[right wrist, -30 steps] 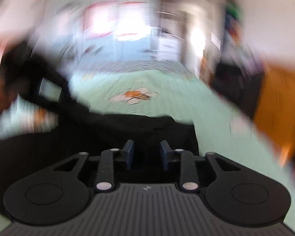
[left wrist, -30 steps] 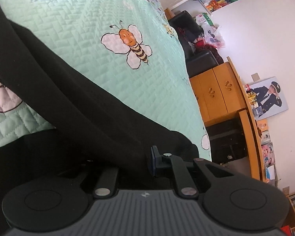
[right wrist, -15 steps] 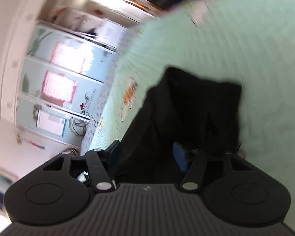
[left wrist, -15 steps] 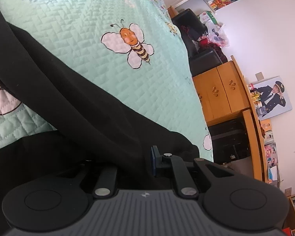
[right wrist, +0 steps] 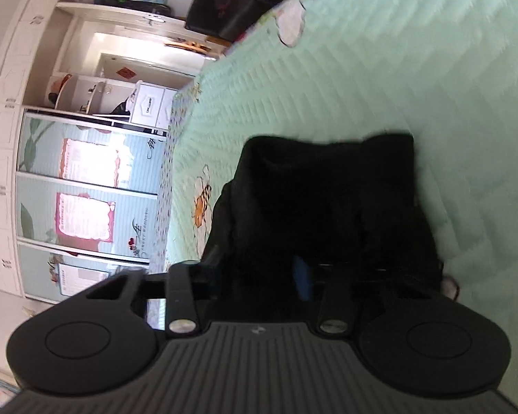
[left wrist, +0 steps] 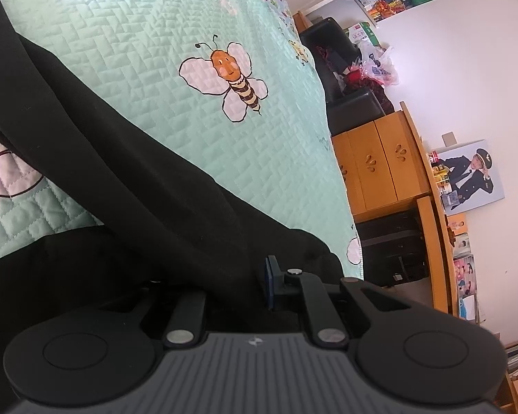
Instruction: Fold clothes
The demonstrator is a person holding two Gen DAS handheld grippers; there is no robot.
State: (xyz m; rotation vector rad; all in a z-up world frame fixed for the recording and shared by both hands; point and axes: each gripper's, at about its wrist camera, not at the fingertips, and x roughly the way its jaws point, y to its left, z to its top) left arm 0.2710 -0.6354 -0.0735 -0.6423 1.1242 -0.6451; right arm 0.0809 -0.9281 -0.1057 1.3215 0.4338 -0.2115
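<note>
A black garment (left wrist: 138, 189) lies across a mint green quilt (left wrist: 155, 51) printed with bees. In the left wrist view my left gripper (left wrist: 238, 283) is shut on a fold of it; only the right finger's blue pad (left wrist: 269, 284) shows, since cloth covers the other finger. In the right wrist view the garment (right wrist: 328, 200) is a bunched dark heap on the quilt (right wrist: 431, 86). My right gripper (right wrist: 255, 272), rolled on its side, is closing its jaws on the near edge of that heap, with cloth filling the gap beside the blue pad (right wrist: 302, 279).
The bed's edge drops to a wooden cabinet (left wrist: 380, 169) and a black chair (left wrist: 331, 55) piled with bags. A framed photo (left wrist: 473, 176) leans on the wall. A wardrobe with sliding doors (right wrist: 86, 189) stands beyond the bed's far side.
The right wrist view has rolled hard to one side and dropped closer to the garment. Its jaws spread wide, then narrowed around the black cloth. The left gripper has kept still, gripping the cloth.
</note>
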